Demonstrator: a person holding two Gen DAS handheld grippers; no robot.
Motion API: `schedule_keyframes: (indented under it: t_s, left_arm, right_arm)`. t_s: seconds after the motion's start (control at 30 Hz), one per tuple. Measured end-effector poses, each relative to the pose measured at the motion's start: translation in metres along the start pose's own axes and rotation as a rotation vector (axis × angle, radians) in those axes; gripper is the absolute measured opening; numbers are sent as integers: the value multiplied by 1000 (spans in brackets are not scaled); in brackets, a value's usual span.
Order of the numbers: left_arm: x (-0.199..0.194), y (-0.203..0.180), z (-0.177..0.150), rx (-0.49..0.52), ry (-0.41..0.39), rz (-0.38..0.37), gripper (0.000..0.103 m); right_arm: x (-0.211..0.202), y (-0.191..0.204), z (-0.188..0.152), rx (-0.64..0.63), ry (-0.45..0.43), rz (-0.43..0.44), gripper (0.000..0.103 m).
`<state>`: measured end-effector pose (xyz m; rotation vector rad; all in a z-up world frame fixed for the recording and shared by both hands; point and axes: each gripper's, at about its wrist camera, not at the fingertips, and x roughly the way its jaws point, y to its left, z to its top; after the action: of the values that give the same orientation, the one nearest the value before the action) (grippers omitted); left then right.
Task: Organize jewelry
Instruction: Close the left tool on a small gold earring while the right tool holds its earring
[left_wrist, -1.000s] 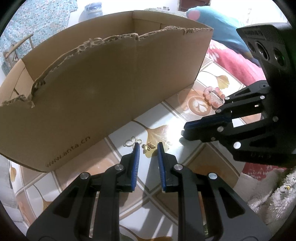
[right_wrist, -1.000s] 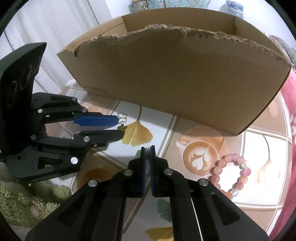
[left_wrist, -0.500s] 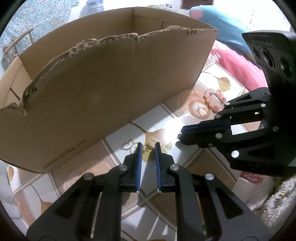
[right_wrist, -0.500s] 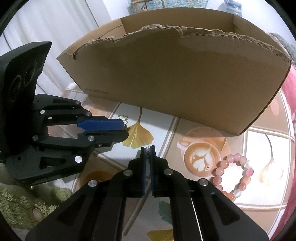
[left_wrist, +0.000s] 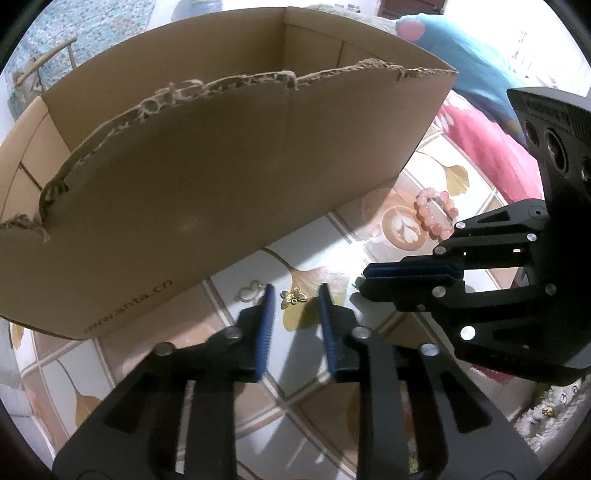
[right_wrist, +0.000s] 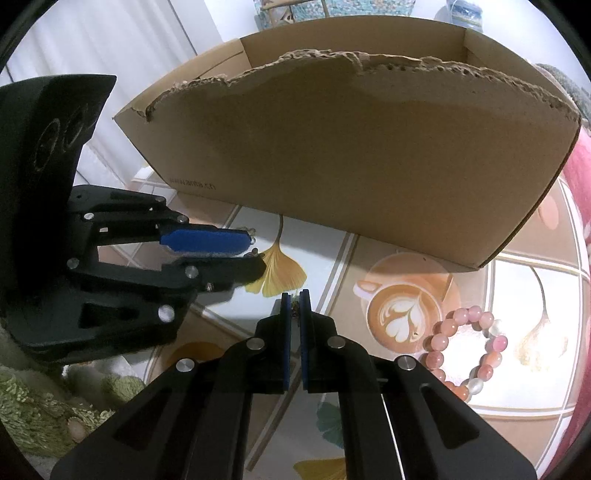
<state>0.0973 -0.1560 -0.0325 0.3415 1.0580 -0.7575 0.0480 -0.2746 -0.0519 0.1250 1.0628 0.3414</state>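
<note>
Filling the upper half of both views, a tall cardboard box (left_wrist: 221, 166), open on top, front edge torn. Probably set there to receive the jewelry, close behind the pieces. Below it, across the lower half, a tabletop (left_wrist: 325, 240) printed with tiles, yellow leaves and a coffee cup.

At the bottom centre of the left view, the left gripper (left_wrist: 296, 290), fingers spread, one on each side of the gold charm and, as far as can be told, not touching it. Likely placed so for closing on the charm next. At the bottom centre of the right view, the right gripper (right_wrist: 294, 295), fingers pressed nearly together. Maybe pinching a tiny dark bit in the narrow gap, but too small to tell. Held low near the tabletop, apparently waiting beside.

At the lower right of the right view, a pink bead bracelet (right_wrist: 465, 350), flat on the tabletop just beside the printed cup, untouched.

Between the left fingers, the gold charm (left_wrist: 293, 298): small, shiny, winged like a bee, lying on a leaf print. Just outside the left finger, a pale butterfly piece (left_wrist: 249, 291), near the box wall.
</note>
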Motion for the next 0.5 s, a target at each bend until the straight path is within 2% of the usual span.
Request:
schedule_keyframes:
  t_s: [0.27, 0.4, 0.5]
  left_arm:
    - [2, 0, 1, 21, -8, 25, 30]
    - [7, -9, 2, 50, -11, 72, 22]
    - [7, -10, 1, 54, -10, 84, 20]
  right_arm:
    - [-1, 1, 0, -1, -2, 2, 4]
    - [-2, 0, 0, 3, -3, 4, 5]
    - [-2, 1, 1, 4, -4, 4, 5]
